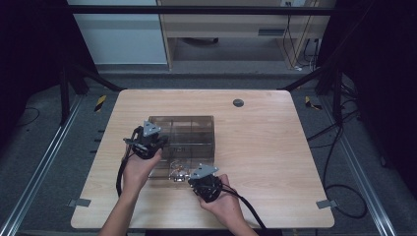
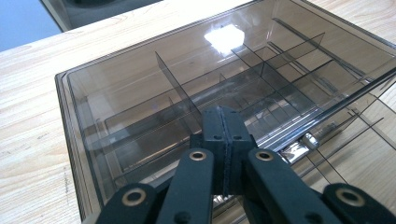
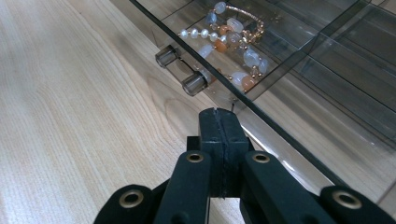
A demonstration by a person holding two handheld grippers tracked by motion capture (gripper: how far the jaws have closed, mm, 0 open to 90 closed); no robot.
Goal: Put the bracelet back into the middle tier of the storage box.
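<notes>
A smoky clear box point(image 1: 189, 129) with several divided compartments stands left of the table's middle. Its low drawer point(image 1: 167, 173) is pulled out toward me and holds a beaded bracelet point(image 1: 178, 171). My left gripper point(image 1: 160, 142) rests at the box's left near corner, and in its own view the shut jaws point(image 2: 223, 116) lie over the box lid point(image 2: 154, 79) with nothing between them. My right gripper point(image 1: 195, 178) is at the drawer's front right. Its shut, empty jaws point(image 3: 219, 116) sit just below the drawer front, near two small knobs point(image 3: 194, 84). Pearl and orange beads point(image 3: 233, 32) lie behind the clear wall.
The wooden table point(image 1: 265, 157) has bare surface to the right of the box and a grey round plug point(image 1: 238, 103) near its far edge. Cables point(image 1: 339, 147) trail over the floor at the right. Dark frame bars stand at the far corners.
</notes>
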